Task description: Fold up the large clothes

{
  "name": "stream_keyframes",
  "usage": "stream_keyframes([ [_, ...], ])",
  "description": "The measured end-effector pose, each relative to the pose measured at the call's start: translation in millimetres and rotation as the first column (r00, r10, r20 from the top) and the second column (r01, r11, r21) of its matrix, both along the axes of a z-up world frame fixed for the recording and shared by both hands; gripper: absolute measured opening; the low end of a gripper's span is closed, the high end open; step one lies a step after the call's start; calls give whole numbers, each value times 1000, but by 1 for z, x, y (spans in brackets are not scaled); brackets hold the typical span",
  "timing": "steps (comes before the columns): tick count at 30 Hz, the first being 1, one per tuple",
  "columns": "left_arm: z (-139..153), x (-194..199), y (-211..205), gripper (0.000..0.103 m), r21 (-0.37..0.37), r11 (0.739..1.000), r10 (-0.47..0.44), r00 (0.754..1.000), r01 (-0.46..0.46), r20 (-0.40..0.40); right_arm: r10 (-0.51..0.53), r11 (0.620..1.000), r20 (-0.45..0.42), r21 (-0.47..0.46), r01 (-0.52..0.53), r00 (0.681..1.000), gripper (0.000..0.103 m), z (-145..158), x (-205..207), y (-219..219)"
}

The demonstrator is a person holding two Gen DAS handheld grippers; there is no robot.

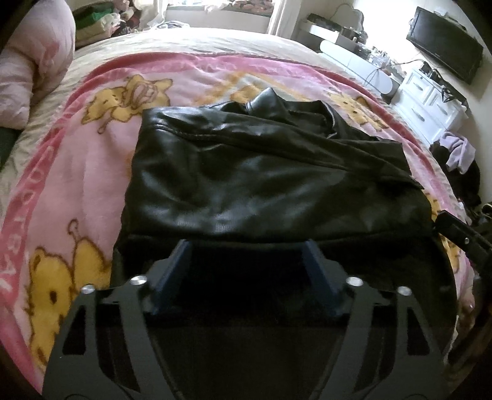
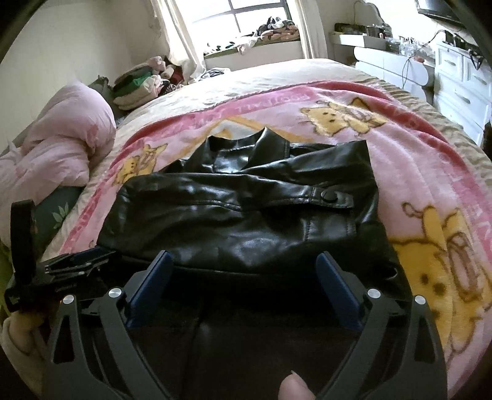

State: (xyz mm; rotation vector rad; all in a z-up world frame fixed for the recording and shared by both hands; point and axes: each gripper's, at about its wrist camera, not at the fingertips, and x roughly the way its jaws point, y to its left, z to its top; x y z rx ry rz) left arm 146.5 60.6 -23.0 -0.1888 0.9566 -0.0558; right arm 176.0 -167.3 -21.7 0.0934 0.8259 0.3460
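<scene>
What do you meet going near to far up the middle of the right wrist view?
right gripper, open → black leather jacket → pink cartoon blanket → cream bedspread → window.

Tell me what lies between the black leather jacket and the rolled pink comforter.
In the right wrist view, only the pink cartoon blanket and cream bedspread lie between the black leather jacket and the pink comforter.

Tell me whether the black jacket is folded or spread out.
Folded. The black leather jacket lies as a compact block on the pink blanket, sleeves tucked across, collar at the far edge.
</scene>
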Motion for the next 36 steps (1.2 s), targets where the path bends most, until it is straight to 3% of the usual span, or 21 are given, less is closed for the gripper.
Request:
stream_keyframes([
  [3, 6, -6, -2, 88, 12, 1000, 4, 1000, -5, 7, 4, 1000, 14, 9, -4, 1000, 96, 6, -5, -2],
  [6, 12, -12, -4, 94, 14, 1000, 11, 1000, -11, 18, 10, 1000, 26, 15, -10, 1000, 97, 13, -11, -3],
  [23, 39, -68, -1, 94, 44, 997, 61, 994, -65, 85, 18, 1000, 115, -1, -18, 993, 98, 44, -61, -23],
  [36, 28, -115, 9, 94, 57, 993, 99, 991, -105, 94, 27, 996, 72, -86, -21, 997, 98, 14, -107, -46],
])
